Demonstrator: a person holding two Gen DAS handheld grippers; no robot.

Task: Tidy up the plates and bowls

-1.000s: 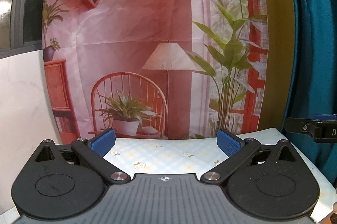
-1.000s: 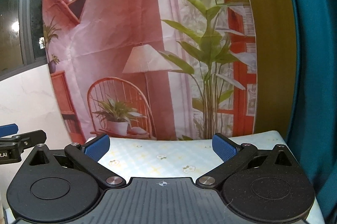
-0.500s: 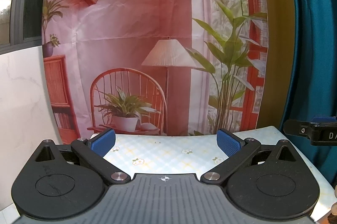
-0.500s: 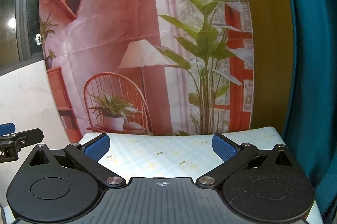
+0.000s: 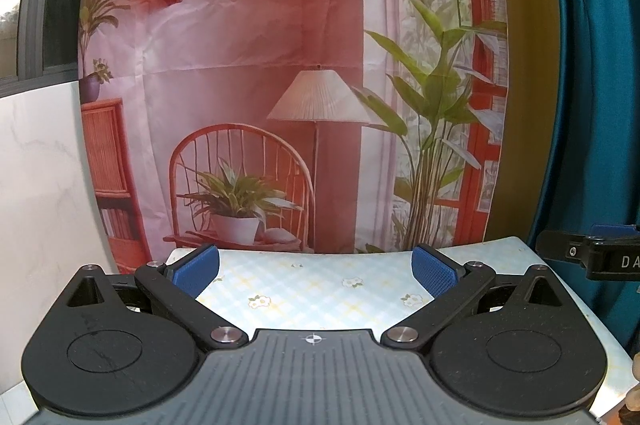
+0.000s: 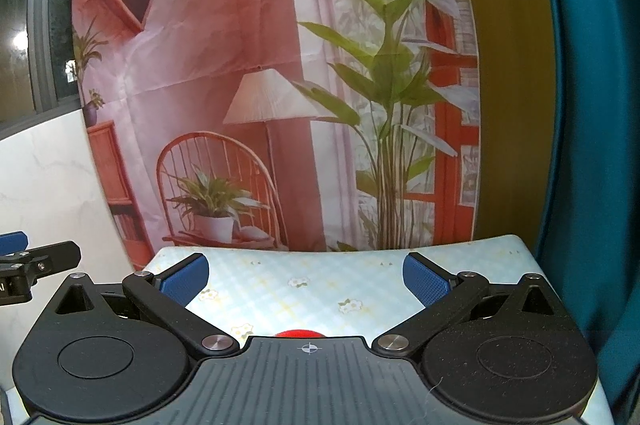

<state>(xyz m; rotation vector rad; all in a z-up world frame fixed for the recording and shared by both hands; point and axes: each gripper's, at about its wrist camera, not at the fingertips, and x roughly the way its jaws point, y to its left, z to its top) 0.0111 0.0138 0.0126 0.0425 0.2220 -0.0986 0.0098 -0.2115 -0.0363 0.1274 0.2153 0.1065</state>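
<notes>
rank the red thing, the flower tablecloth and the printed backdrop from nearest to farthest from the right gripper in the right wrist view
1. Red object, peeking out just under the right gripper.
2. Floral tablecloth, spread ahead between the fingers.
3. Printed backdrop, hanging behind the table's far edge.

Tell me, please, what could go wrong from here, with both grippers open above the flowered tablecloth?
1. Only a sliver of a red object shows past the right gripper; its shape is hidden, so a blind descent might strike it.
2. The left gripper and the right gripper sit close side by side and could collide when reaching.
3. The pale checked, flowered tablecloth might snag or slide under the blue fingertips.
</notes>
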